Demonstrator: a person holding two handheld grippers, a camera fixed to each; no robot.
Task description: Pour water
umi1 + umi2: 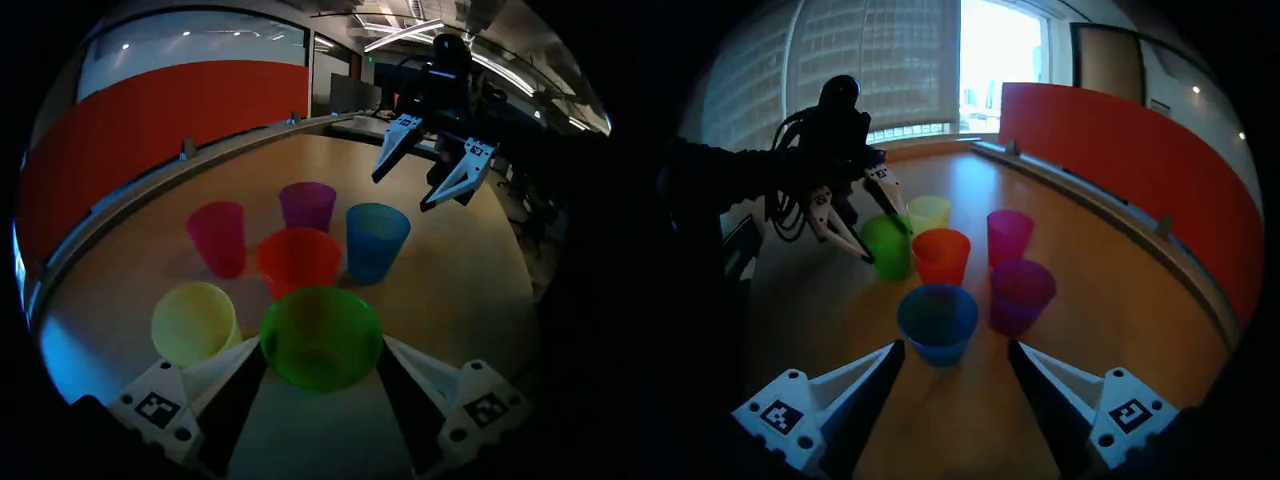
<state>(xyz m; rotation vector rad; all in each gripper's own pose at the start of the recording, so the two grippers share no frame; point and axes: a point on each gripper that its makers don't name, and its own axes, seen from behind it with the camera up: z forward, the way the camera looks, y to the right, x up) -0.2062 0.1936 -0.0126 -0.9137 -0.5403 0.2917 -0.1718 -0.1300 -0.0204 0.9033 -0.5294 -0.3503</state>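
Six cups: green cup (pixel 322 340), yellow (pixel 194 322), orange (pixel 298 258), pink (pixel 218 236), purple (pixel 308 204) and blue cup (pixel 376 240), bunched on the wooden table (pixel 464 264).
Left gripper (pixel 320 352): spread wide around the green cup, fingers right at its sides, can't tell if they're squeezing.
Right gripper (pixel 954 346): wide open, empty, up in the air near the blue cup.

my left gripper view looks from close behind the green cup (pixel 322 340); my right gripper view faces it from behind the blue cup (pixel 938 324); both share the table (pixel 464 272).
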